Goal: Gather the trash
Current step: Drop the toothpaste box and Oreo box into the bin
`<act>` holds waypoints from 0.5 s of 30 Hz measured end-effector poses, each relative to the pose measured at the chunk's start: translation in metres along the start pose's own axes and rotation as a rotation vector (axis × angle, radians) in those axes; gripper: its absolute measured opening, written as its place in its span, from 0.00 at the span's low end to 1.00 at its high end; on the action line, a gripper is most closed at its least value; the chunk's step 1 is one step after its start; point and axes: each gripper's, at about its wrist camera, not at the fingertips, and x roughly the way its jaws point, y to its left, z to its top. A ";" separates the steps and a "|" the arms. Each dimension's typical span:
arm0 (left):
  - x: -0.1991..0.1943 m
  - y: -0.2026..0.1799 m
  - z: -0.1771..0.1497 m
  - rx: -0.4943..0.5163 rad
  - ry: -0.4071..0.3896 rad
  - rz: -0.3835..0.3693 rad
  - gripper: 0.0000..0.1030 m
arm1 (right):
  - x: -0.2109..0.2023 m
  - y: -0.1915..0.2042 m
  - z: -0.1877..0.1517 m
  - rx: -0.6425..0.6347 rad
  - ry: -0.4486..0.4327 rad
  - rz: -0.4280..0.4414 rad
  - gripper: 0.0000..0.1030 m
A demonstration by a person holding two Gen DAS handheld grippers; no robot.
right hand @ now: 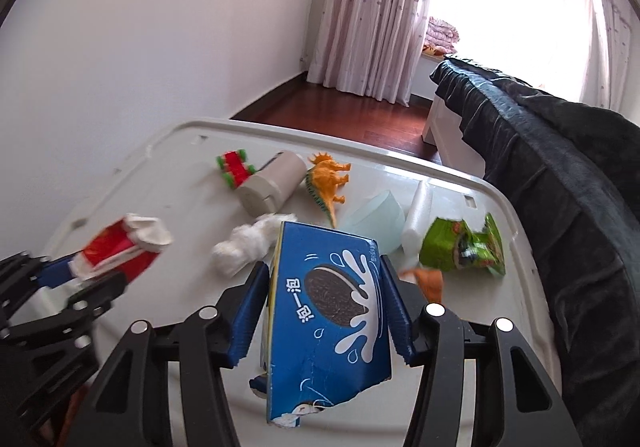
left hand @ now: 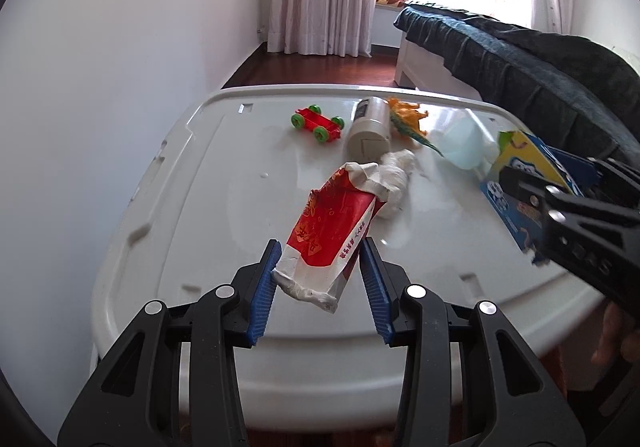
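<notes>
Both tongs loaded, wads left on the lid.

Left tongs clamp the red pack; right tongs grip the blue box. Tissue wad lies just beyond the box, seemingly nearer the right.

Both wrist views look steeply down, close over the white desk; both share its toy-strewn top and curtained window.
</notes>
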 end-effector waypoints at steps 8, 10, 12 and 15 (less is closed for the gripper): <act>-0.046 -0.018 -0.064 0.053 0.095 -0.056 0.39 | -0.067 0.009 -0.103 0.093 0.179 0.076 0.53; -0.050 -0.021 -0.081 0.072 0.126 -0.060 0.39 | -0.071 0.012 -0.123 0.098 0.232 0.076 0.53; -0.054 -0.024 -0.097 0.084 0.157 -0.062 0.39 | -0.073 0.013 -0.137 0.102 0.262 0.061 0.53; -0.057 -0.024 -0.117 0.081 0.206 -0.067 0.39 | -0.070 0.010 -0.157 0.138 0.317 0.065 0.53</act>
